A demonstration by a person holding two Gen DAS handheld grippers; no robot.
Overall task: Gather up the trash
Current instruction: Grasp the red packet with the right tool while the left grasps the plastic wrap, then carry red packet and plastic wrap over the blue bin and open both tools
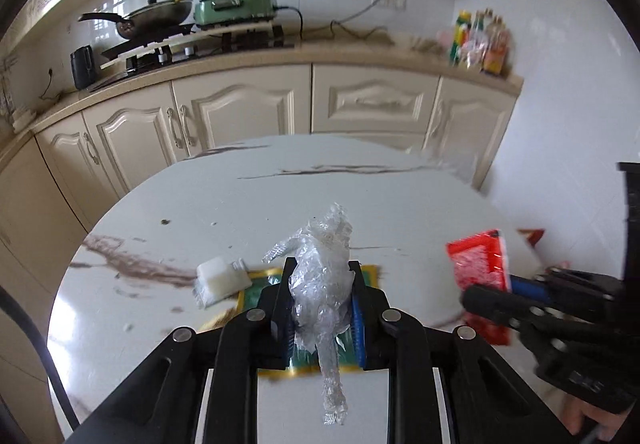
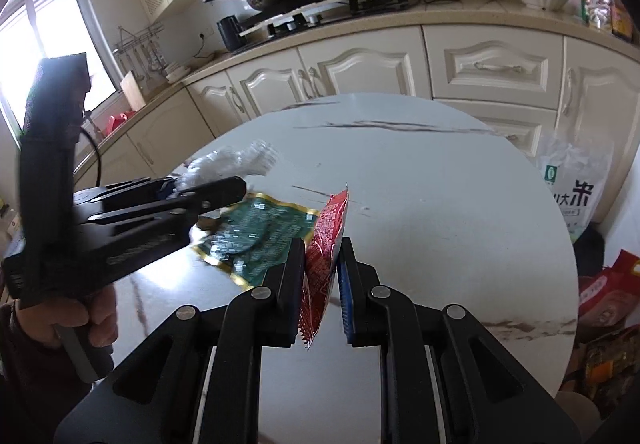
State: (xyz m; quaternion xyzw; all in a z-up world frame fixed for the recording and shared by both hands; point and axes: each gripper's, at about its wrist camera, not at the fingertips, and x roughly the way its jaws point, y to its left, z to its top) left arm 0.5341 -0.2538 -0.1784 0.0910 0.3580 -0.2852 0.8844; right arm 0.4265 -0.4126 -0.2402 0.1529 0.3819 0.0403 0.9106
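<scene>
Crumpled clear plastic, frame centre: pinched in your left gripper, jaws nearly closed. Red packet, lower centre: clamped in your right gripper. Green wrapper lies on the table. Risk: trailing plastic slips free.

Black fingers (blue pads)

both claws angle downward, left claw and right claw clamped.
</scene>
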